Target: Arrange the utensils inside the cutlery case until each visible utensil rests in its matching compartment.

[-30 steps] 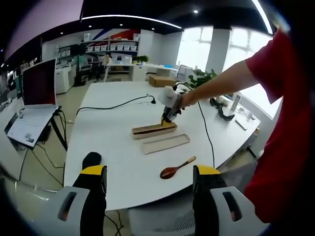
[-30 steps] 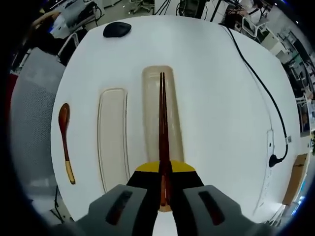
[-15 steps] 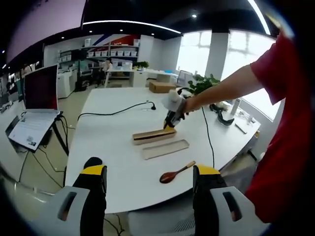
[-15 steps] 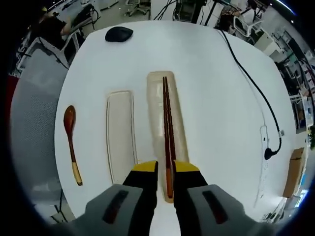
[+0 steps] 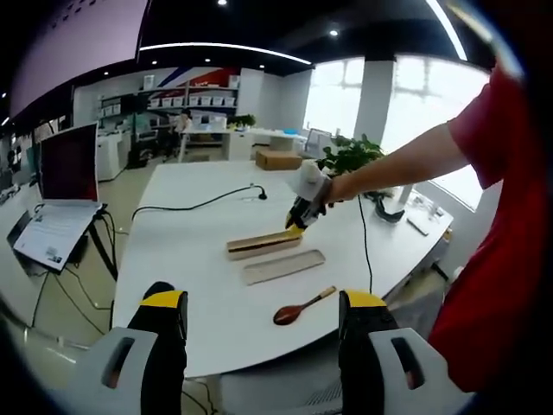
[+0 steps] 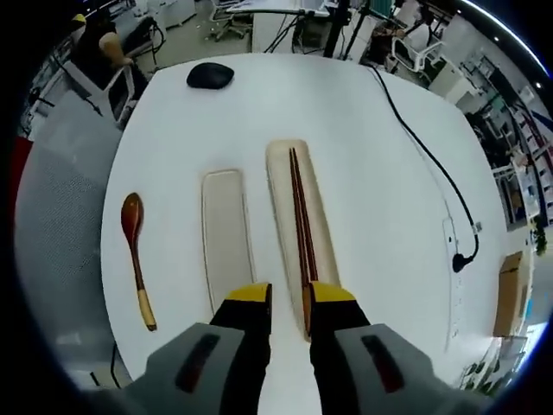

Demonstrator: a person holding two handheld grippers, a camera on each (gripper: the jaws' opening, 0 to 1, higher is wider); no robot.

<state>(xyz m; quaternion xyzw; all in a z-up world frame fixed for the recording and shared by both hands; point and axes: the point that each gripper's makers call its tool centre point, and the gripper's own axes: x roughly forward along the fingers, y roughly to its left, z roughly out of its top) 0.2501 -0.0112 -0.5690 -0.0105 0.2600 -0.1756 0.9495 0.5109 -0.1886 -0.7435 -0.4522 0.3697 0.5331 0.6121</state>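
Two dark red chopsticks [image 6: 301, 226] lie side by side in the long beige case tray [image 6: 281, 194]. My right gripper [image 6: 289, 296] hovers above the tray's near end, open, with nothing in its grip. A second, bare beige tray [image 6: 227, 235] lies parallel on its left. Further left on the table rests a brown wooden spoon [image 6: 136, 259]. In the left gripper view the tray with the chopsticks [image 5: 263, 244], the bare tray [image 5: 283, 266] and the spoon [image 5: 302, 307] lie ahead. My left gripper [image 5: 263, 298] is open near the table's edge. The right gripper [image 5: 301, 207] is over the far tray's end.
A black mouse [image 6: 210, 75] sits at the table's far end. A black cable [image 6: 423, 147] runs along the right side to a plug. A grey mesh chair [image 6: 52, 190] stands beside the table. A laptop on a stand [image 5: 65, 164] is at the left.
My right gripper opened and let go of the chopsticks, which now lie in the tray. It has drawn back and up from them. The left gripper stayed open.
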